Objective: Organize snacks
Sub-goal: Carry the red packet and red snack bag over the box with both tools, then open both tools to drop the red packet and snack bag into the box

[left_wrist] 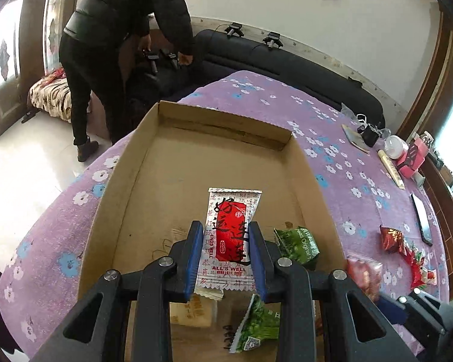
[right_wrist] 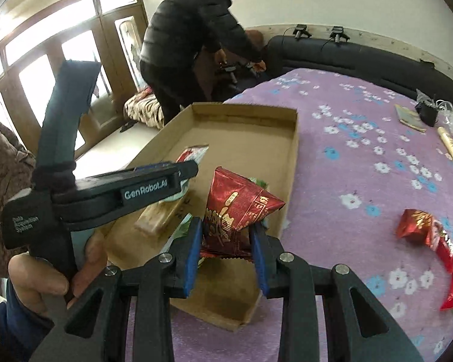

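Because each packet is to end up in the cardboard box [left_wrist: 154,163], both are carried over it pinched by their lower ends, so they hang forward and can be dropped flat. In the left wrist view the white and red snack packet [left_wrist: 231,235] sits lengthwise between the blue fingers [left_wrist: 193,259] of the left gripper [left_wrist: 226,259], which are narrowed onto its sides; it is poised over the box floor, whose far half lies bare. Below and beside it lie two green pea packets [left_wrist: 299,244], one near the right wall and one closer to the camera, next to a tan wrapped bar [left_wrist: 196,313], so the near end is filling first. In the right wrist view the right gripper [right_wrist: 226,256] clamps a red foil snack bag [right_wrist: 238,211] by its crimped bottom, the puffed body standing up above the pads, over the box's near right corner. The left hand [right_wrist: 39,277] wraps the other tool's handle just left of it. More red packets [right_wrist: 419,226] wait on the purple flowered bedspread [right_wrist: 362,120] to the right, well apart from the box. My guess is that both loads go into the open space. A person in a black jacket [right_wrist: 196,30] bends over a dark sofa [right_wrist: 377,60] behind.
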Tool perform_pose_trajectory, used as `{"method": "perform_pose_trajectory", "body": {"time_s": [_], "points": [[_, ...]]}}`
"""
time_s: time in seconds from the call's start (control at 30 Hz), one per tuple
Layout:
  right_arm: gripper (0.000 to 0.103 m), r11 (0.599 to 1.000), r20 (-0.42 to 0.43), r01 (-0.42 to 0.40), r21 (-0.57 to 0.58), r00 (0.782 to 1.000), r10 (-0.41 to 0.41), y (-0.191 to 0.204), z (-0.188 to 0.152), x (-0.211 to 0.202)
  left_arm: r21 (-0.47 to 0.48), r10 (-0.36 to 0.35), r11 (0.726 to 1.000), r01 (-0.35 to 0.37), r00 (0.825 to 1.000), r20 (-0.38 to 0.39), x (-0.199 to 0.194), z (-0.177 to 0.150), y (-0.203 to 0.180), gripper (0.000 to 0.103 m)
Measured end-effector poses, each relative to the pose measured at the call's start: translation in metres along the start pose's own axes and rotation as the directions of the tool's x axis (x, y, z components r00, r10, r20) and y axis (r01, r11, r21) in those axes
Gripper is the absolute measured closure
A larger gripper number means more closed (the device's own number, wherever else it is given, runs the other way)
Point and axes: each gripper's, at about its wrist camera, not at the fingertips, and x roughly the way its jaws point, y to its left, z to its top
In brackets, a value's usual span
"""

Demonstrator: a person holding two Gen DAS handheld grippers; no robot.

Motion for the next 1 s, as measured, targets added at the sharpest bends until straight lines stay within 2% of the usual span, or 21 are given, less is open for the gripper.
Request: {"method": "perform_pose_trajectory", "body": {"time_s": [0.37, 1.0], "points": [[0.072, 1.0, -0.01, -0.009, 0.008, 1.0, 0.009, 0.001, -0.006, 0.005, 0.026, 0.038, 0.999, -0.039, 0.998, 0.048, 0.003, -0.003, -0.002, 0.071], [0.072, 1.0, -0.021, -0.001, -0.013, 1.0, 0.001, 0.004, -0.013, 0.01, 0.034, 0.066, 0.997, -0.068, 0.996, 0.066, 0.004, -0.004, -0.005, 0.071]]}}
